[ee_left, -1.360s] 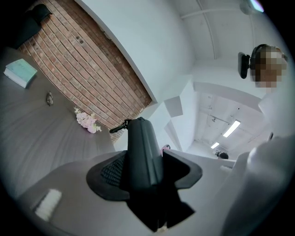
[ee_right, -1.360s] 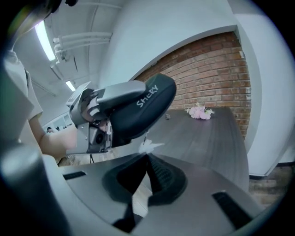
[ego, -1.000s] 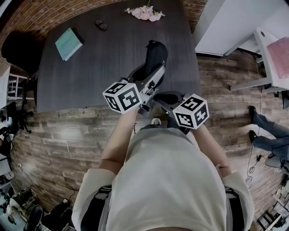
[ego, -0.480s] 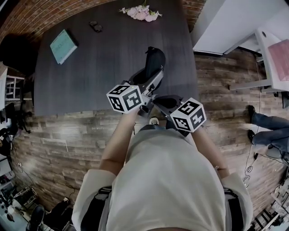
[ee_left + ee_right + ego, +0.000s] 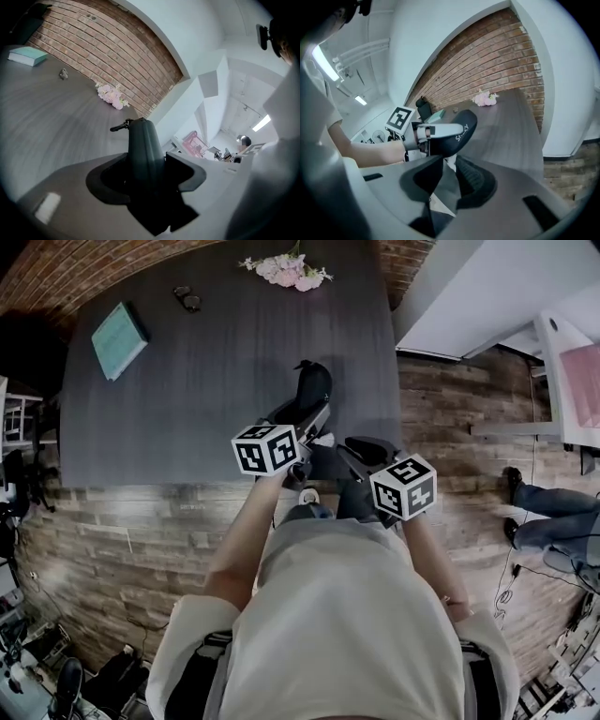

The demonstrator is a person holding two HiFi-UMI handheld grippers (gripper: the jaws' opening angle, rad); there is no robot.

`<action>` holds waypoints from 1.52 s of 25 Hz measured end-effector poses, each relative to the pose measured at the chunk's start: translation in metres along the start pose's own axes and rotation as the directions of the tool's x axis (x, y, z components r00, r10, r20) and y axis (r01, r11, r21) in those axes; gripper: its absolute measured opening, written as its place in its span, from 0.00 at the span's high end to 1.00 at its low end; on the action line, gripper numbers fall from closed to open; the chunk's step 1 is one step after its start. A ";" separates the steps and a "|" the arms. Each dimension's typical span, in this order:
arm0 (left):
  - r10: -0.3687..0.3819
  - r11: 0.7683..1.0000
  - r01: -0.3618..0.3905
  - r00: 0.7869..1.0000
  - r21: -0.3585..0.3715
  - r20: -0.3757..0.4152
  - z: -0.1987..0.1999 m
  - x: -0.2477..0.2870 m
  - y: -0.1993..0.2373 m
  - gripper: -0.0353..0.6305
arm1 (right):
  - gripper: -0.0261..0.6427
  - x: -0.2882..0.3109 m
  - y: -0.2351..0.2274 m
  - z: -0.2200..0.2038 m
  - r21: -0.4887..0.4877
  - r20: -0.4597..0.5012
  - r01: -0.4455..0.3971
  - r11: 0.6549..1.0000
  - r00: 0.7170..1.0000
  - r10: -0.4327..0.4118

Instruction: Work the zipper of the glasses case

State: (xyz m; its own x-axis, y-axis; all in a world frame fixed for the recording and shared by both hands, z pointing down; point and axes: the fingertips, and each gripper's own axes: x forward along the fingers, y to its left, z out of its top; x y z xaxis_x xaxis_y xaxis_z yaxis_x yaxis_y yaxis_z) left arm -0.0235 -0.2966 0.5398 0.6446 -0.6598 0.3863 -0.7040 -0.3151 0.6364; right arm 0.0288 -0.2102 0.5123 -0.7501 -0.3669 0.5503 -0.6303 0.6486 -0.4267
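Observation:
The black glasses case (image 5: 312, 385) stands tilted above the table's near edge, with my left gripper (image 5: 305, 423) shut on its lower end. In the left gripper view the case (image 5: 144, 145) rises upright between the jaws, and its zipper pull (image 5: 119, 126) sticks out at the top left. My right gripper (image 5: 361, 448) hangs just right of the case's base. In the right gripper view its jaws (image 5: 449, 164) are opening, with a narrow gap and nothing pinched between them. Beyond them lies the case (image 5: 457, 131), held by the left gripper (image 5: 423, 133).
The dark table (image 5: 187, 399) carries a teal book (image 5: 118, 338), a pair of glasses (image 5: 187, 299) and pink flowers (image 5: 286, 268) along its far side. A white table (image 5: 562, 352) and a person's legs (image 5: 553, 517) are on the wooden floor at the right.
Both grippers and the case have drifted slightly nearer to my body. The right gripper now sits a little apart from the case's base. The left still holds the case.

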 end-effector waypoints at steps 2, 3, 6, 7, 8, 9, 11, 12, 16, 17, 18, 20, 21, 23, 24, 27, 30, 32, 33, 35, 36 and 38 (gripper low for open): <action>0.045 0.999 -0.045 0.999 -0.011 -0.026 -0.006 0.009 0.011 0.57 | 0.83 -0.001 -0.010 0.004 0.007 0.008 0.001 1.000 1.000 -0.001; 0.072 0.997 -0.072 0.997 -0.012 -0.039 -0.009 0.013 0.017 0.57 | 0.83 -0.001 -0.013 0.005 0.005 0.007 -0.005 1.000 1.000 0.005; 0.142 0.990 -0.143 0.986 -0.009 -0.087 -0.018 0.022 0.032 0.57 | 0.83 0.001 -0.019 0.005 0.006 -0.004 -0.032 0.999 0.999 0.032; 0.158 0.987 -0.160 0.982 -0.007 -0.103 -0.021 0.024 0.036 0.57 | 0.83 0.002 -0.021 0.005 0.007 -0.007 -0.038 0.999 0.999 0.038; 0.171 0.985 -0.172 0.979 -0.005 -0.115 -0.023 0.026 0.039 0.57 | 0.83 0.002 -0.022 0.005 0.009 -0.008 -0.042 0.999 0.999 0.042; 0.177 0.984 -0.179 0.977 -0.004 -0.121 -0.024 0.027 0.040 0.56 | 0.83 0.002 -0.024 0.005 0.012 -0.007 -0.045 0.999 0.999 0.045; 0.183 0.983 -0.185 0.976 -0.005 -0.121 -0.023 0.029 0.041 0.56 | 0.83 0.002 -0.026 0.005 0.019 -0.002 -0.047 0.999 0.999 0.047; 0.186 0.982 -0.188 0.975 -0.004 -0.120 -0.022 0.030 0.041 0.56 | 0.83 0.002 -0.027 0.005 0.022 -0.001 -0.047 0.999 0.999 0.047; 0.215 0.977 -0.213 0.972 0.024 -0.095 -0.020 0.028 0.044 0.56 | 0.83 0.000 -0.025 0.000 0.021 -0.004 -0.050 0.999 0.999 0.050; 0.228 0.974 -0.225 0.970 0.033 -0.084 -0.020 0.025 0.045 0.56 | 0.83 -0.001 -0.025 -0.001 0.020 -0.003 -0.049 0.999 0.999 0.049; 0.239 0.971 -0.237 0.968 0.040 -0.072 -0.019 0.022 0.046 0.53 | 0.83 -0.002 -0.024 -0.001 0.018 -0.001 -0.046 0.999 0.999 0.046; 0.254 0.967 -0.252 0.966 0.048 -0.049 -0.017 0.013 0.046 0.49 | 0.83 -0.006 -0.022 -0.002 0.010 0.006 -0.039 0.999 0.999 0.039; 0.260 0.965 -0.258 0.965 0.051 -0.039 -0.016 0.007 0.046 0.49 | 0.83 -0.007 -0.020 -0.002 0.005 0.010 -0.036 0.999 0.999 0.036; 0.269 0.962 -0.267 0.963 0.063 -0.019 -0.013 -0.005 0.043 0.49 | 0.83 -0.010 -0.016 -0.002 -0.004 0.020 -0.029 1.000 0.999 0.029; 0.270 0.961 -0.269 0.963 0.070 -0.008 -0.012 -0.011 0.041 0.49 | 0.83 -0.011 -0.013 -0.002 -0.007 0.026 -0.025 1.000 0.999 0.026; 0.264 0.959 -0.265 0.964 0.102 0.025 -0.010 -0.033 0.030 0.49 | 0.84 -0.016 -0.001 -0.001 -0.024 0.057 -0.013 1.000 0.998 0.015; 0.252 0.957 -0.258 0.966 0.136 0.060 -0.011 -0.057 0.016 0.50 | 0.85 -0.023 0.013 0.000 -0.041 0.111 0.009 0.999 0.994 -0.005; 0.233 0.960 -0.243 0.969 0.136 0.085 -0.012 -0.074 0.005 0.52 | 0.86 -0.029 0.023 0.000 -0.049 0.147 0.029 0.998 0.989 -0.021; 0.226 0.963 -0.237 0.969 0.130 0.097 -0.012 -0.083 0.000 0.55 | 0.87 -0.031 0.028 0.000 -0.053 0.163 0.039 0.998 0.986 -0.030; 0.217 0.965 -0.231 0.969 0.124 0.116 -0.014 -0.100 -0.009 0.63 | 0.88 -0.035 0.037 0.000 -0.066 0.192 0.060 0.996 0.980 -0.046; 0.214 0.965 -0.228 0.970 0.127 0.119 -0.016 -0.108 -0.013 0.67 | 0.88 -0.037 0.042 -0.001 -0.073 0.206 0.071 0.995 0.977 -0.055; 0.204 0.965 -0.220 0.972 0.140 0.116 -0.020 -0.122 -0.022 0.73 | 0.90 -0.042 0.051 -0.001 -0.081 0.241 0.093 0.992 0.968 -0.071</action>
State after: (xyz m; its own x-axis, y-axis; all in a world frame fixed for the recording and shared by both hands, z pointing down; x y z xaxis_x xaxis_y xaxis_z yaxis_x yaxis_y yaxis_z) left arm -0.0801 -0.1954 0.4924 0.4482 -0.7848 0.4281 -0.8631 -0.2552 0.4359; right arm 0.0283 -0.1611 0.4684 -0.7295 -0.5616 0.3903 -0.6789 0.6636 -0.3142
